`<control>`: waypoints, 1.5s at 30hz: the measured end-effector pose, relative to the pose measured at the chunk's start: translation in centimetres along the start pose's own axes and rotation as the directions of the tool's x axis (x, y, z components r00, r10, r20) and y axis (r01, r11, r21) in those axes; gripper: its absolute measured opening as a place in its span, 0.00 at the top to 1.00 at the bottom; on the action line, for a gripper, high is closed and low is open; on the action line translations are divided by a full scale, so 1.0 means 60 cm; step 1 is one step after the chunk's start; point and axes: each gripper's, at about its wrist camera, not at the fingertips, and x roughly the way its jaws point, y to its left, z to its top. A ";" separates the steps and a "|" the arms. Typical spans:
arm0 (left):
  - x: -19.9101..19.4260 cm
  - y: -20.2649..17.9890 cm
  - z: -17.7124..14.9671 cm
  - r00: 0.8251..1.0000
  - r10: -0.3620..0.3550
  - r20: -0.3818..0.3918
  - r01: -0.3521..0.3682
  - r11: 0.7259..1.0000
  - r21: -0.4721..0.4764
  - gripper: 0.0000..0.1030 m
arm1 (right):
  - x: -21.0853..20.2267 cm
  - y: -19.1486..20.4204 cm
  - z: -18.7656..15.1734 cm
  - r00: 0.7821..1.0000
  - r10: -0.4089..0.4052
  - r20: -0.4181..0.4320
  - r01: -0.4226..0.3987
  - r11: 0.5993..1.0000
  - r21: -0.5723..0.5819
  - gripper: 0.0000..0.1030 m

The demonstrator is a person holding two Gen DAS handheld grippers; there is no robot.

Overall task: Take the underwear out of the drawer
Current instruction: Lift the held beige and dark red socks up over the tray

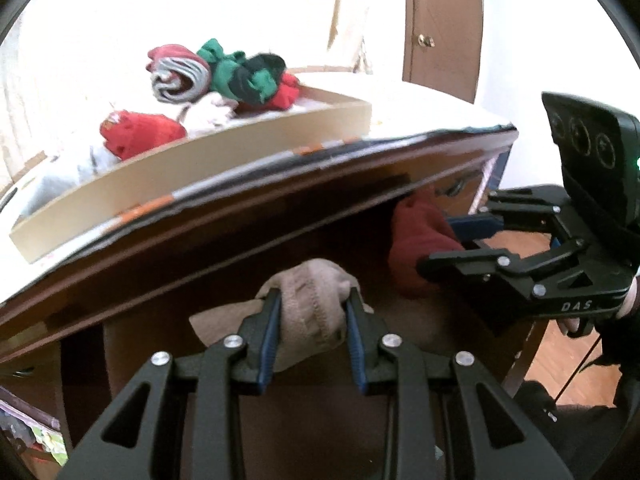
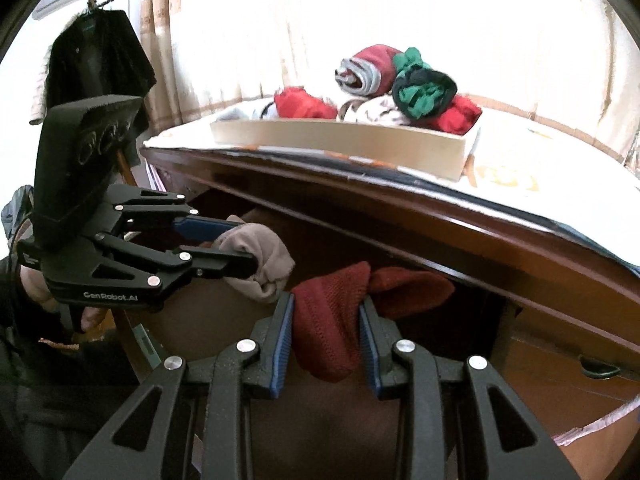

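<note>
Two pieces of underwear are out of the pile and in grip. The beige piece [image 1: 310, 312] is pinched between the blue pads of the left hand-held gripper [image 1: 312, 312], bunched so that folds spill over both fingers. The dark red piece [image 2: 328, 320] is clamped the same way in the right hand-held gripper [image 2: 326, 320], with a second lobe of it hanging to the right of the fingers. Both pieces hang in front of the dark opening of the drawer [image 2: 400, 248], just under the edge of the wooden table [image 2: 500, 236], and apart from each other.

On the table stands one shallow cardboard tray [image 1: 240, 148]. It holds several more bundles: a red one [image 1: 140, 134] nearest the left end, one roll in dark red and grey [image 1: 180, 74], one in green and black [image 1: 244, 74], another red one [image 1: 286, 92] behind it, and pale pieces [image 1: 208, 114] between them whose number I cannot tell.

Both hand-held grippers tilt downward, side by side, fingers toward the drawer. A hand [image 2: 40, 292] wraps the left one's handle from below. In the left wrist view, fingertips [image 1: 572, 324] show under the right one's body.
</note>
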 end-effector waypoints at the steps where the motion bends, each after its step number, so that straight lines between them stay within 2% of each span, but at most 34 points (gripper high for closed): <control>1: -0.005 0.003 0.003 1.000 0.006 0.016 -0.006 1.000 -0.007 0.72 | 0.002 0.000 0.003 1.000 0.000 0.009 0.000 1.000 0.003 0.68; 9: -0.048 0.012 0.027 0.992 0.043 0.116 -0.042 0.999 -0.005 0.72 | -0.015 0.006 0.031 0.996 0.002 0.086 -0.002 1.000 0.002 0.68; 21: -0.093 0.037 0.082 0.967 0.107 0.231 -0.107 0.994 -0.010 0.72 | -0.036 0.026 0.113 0.985 0.005 0.174 0.004 0.999 -0.052 0.68; 36: -0.107 0.056 0.169 0.944 0.145 0.297 -0.162 0.986 0.033 0.72 | -0.039 0.022 0.205 0.972 0.000 0.236 0.020 0.996 -0.083 0.68; 45: -0.089 0.077 0.212 0.940 0.168 0.296 -0.183 0.983 0.025 0.72 | -0.033 0.000 0.243 0.967 -0.020 0.252 0.035 0.998 -0.052 0.68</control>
